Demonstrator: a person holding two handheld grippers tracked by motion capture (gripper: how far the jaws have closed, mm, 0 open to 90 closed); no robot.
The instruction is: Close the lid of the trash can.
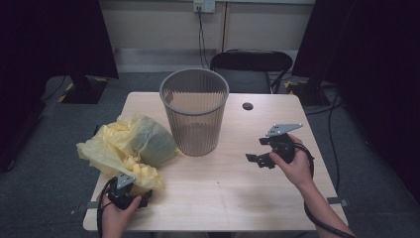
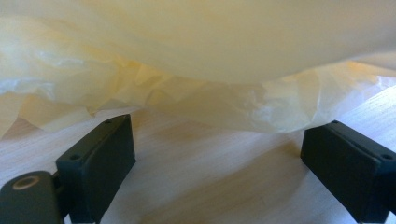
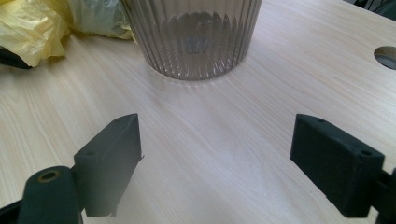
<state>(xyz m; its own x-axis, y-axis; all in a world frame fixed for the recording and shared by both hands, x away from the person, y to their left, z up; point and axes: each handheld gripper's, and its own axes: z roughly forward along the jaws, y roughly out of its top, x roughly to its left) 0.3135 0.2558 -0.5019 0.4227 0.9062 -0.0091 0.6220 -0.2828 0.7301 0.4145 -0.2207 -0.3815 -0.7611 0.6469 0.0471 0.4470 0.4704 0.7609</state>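
left gripper low at the near left corner of the table, jaws spread wide with nothing between them, nosed right up to the crumpled edge of the yellow plastic bag. bag heaped at the table's left side, just beside the grey ribbed bin. likely feather-light, thin, limp and slippery, prone to slide or bunch; best pinched on a gathered fold at the near hem rather than a single film layer. right gripper hovering over bare wood on the right, jaws equally wide and empty, aimed toward the bin base.
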